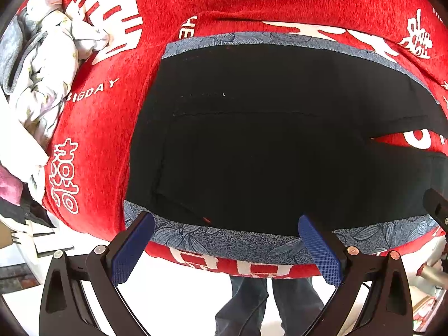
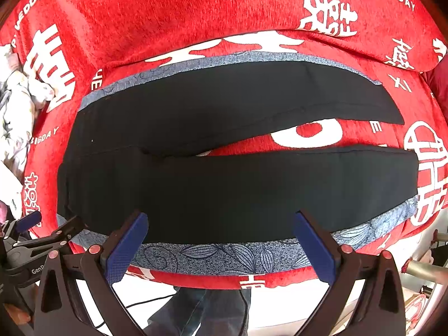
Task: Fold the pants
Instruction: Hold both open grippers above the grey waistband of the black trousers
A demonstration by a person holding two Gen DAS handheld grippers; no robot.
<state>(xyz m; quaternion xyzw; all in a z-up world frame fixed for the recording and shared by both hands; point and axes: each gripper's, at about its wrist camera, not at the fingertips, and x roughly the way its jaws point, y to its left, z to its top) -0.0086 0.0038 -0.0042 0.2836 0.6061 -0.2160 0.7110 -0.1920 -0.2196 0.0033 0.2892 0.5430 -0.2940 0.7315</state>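
Black pants [image 1: 266,145] lie flat on a blue-grey floral mat [image 1: 224,240] over a red cloth with white lettering [image 1: 106,128]. In the right wrist view the pants [image 2: 224,190] show both legs spread to the right with a gap between them. My left gripper [image 1: 226,221] is open and empty, hovering over the near edge of the pants at the waist end. My right gripper [image 2: 221,218] is open and empty over the near leg's edge. The left gripper also shows at the left of the right wrist view [image 2: 47,238].
A heap of pale floral and grey clothes [image 1: 44,78] lies at the left of the red surface. The person's jeans-clad legs [image 1: 268,308] stand below the near edge. A metal frame [image 2: 428,268] is at the right.
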